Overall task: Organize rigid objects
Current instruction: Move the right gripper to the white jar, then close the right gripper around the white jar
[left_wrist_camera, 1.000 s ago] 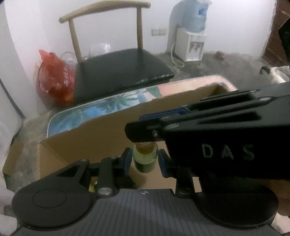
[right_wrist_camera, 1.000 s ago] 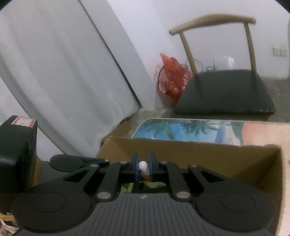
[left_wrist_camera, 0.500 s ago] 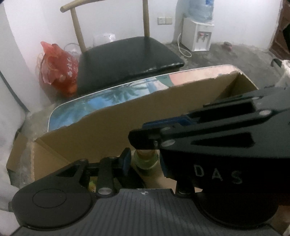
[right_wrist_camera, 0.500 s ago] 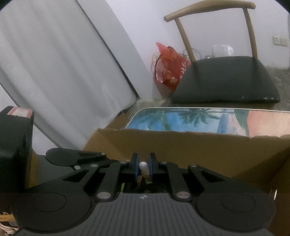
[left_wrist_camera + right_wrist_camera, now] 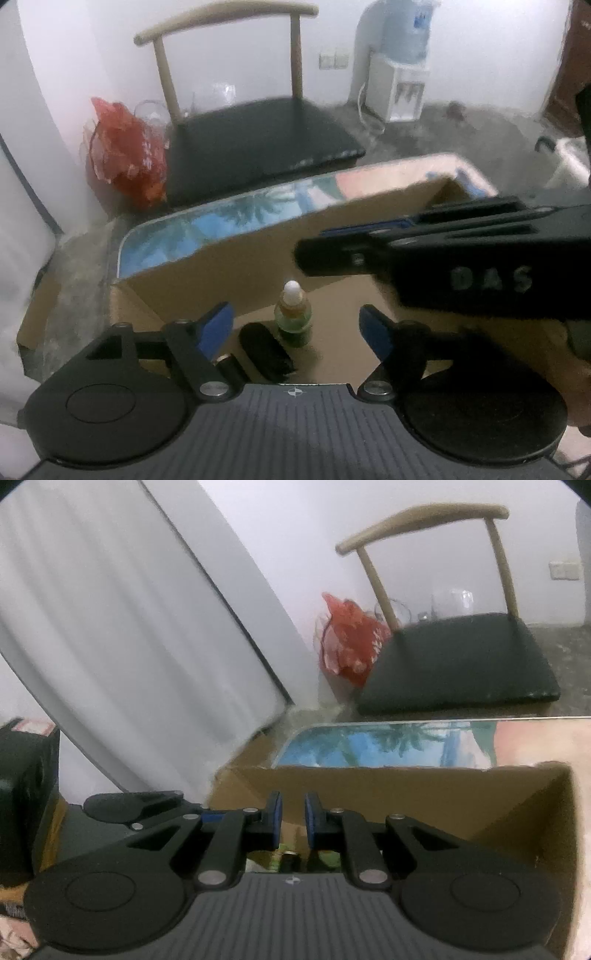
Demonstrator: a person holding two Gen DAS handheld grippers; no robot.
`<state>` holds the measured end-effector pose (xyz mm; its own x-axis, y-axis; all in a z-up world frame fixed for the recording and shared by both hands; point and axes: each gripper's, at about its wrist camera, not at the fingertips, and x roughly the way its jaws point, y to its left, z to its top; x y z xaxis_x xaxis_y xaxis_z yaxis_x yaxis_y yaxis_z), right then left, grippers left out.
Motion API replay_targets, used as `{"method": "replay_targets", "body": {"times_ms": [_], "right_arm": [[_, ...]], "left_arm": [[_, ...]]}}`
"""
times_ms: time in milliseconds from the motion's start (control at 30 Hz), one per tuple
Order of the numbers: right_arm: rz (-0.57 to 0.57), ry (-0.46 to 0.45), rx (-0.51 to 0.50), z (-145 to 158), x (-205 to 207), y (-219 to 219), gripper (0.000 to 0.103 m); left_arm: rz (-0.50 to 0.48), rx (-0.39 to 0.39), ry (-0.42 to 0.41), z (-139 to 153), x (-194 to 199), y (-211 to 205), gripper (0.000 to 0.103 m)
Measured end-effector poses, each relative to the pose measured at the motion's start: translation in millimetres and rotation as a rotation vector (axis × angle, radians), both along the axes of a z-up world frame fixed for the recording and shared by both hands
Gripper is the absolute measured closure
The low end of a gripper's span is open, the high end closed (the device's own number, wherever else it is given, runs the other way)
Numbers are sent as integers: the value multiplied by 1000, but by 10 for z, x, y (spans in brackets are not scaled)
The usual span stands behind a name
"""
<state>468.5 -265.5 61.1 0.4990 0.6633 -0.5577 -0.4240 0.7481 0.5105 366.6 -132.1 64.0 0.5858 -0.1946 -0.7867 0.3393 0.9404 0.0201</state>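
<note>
Fingers of the left gripper spread wide; right gripper's nearly together, empty. One white-capped green bottle stands upright in one brown cardboard box.

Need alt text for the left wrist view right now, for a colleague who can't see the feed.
The left gripper is open above a small green bottle with a white tip, standing upright in a cardboard box beside a black oblong object. The right gripper crosses the view's right side; a black-seated chair stands beyond.
</note>
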Motion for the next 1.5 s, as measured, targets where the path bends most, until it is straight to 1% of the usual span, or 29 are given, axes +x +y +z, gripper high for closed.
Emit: {"method": "replay_targets", "body": {"times_ms": [167, 233, 267, 333, 367, 400, 433, 467, 500, 533, 567, 667, 733, 833, 933, 967, 1067, 1100, 1167, 1233, 1300, 1433, 1500], "right_arm": [[-11, -72, 44, 329, -387, -236, 88], [-2, -109, 60, 463, -595, -334, 87], [1, -126, 68, 523, -701, -381, 87], [16, -154, 80, 623, -920, -452, 87], [27, -170, 83, 663, -1036, -478, 87], [42, -187, 80, 692, -1149, -491, 83], [57, -203, 74, 711, -1274, -496, 75], [71, -216, 67, 715, -1399, -488, 70], [85, -225, 62, 709, -1502, -468, 56], [103, -231, 56, 691, -1608, -428, 46], [123, -236, 54, 671, -1704, -375, 45], [193, -229, 46, 591, -1898, -127, 44], [233, -225, 27, 542, -1963, 89, 44], [293, -219, -16, 463, -1986, 449, 43], [332, -191, -63, 364, -1907, 796, 42], [336, -186, -83, 323, -1915, 873, 42], [341, -168, -147, 195, -1922, 1115, 42], [339, -162, -168, 152, -1896, 1192, 42], [338, -157, -196, 90, -1869, 1288, 42], [334, -159, -222, 42, -1870, 1353, 42], [331, -163, -250, 2, -1853, 1413, 42], [324, -141, -273, -59, -1809, 1458, 43], [328, -145, -272, -49, -1812, 1465, 43]], "left_arm": [[-25, -54, -65, 338, -374, 101, 26], [-36, -85, -104, 495, -599, 193, 25], [-41, -103, -123, 564, -711, 245, 23], [-47, -149, -169, 696, -972, 382, 15], [-48, -173, -198, 755, -1117, 464, 9], [-44, -198, -234, 804, -1283, 561, 4], [-40, -219, -270, 834, -1448, 659, 4], [-30, -231, -301, 848, -1600, 724, 4], [-15, -237, -335, 834, -1761, 823, 3], [3, -238, -366, 799, -1914, 904, 3], [23, -239, -391, 751, -2015, 980, 3], [94, -231, -444, 492, -2293, 1206, 3], [146, -216, -457, 272, -2409, 1288, 3], [182, -218, -455, -29, -2466, 1357, 4], [211, -195, -440, -306, -2402, 1372, 5], [216, -196, -434, -384, -2380, 1383, 7], [204, -207, -412, -574, -2246, 1439, 12], [192, -210, -401, -634, -2187, 1450, 18], [172, -214, -377, -725, -2113, 1497, 24], [148, -233, -357, -791, -2014, 1544, 24], [127, -250, -353, -809, -1977, 1597, 25], [78, -261, -375, -855, -2024, 1633, 26], [62, -266, -384, -882, -2004, 1632, 27]]}}
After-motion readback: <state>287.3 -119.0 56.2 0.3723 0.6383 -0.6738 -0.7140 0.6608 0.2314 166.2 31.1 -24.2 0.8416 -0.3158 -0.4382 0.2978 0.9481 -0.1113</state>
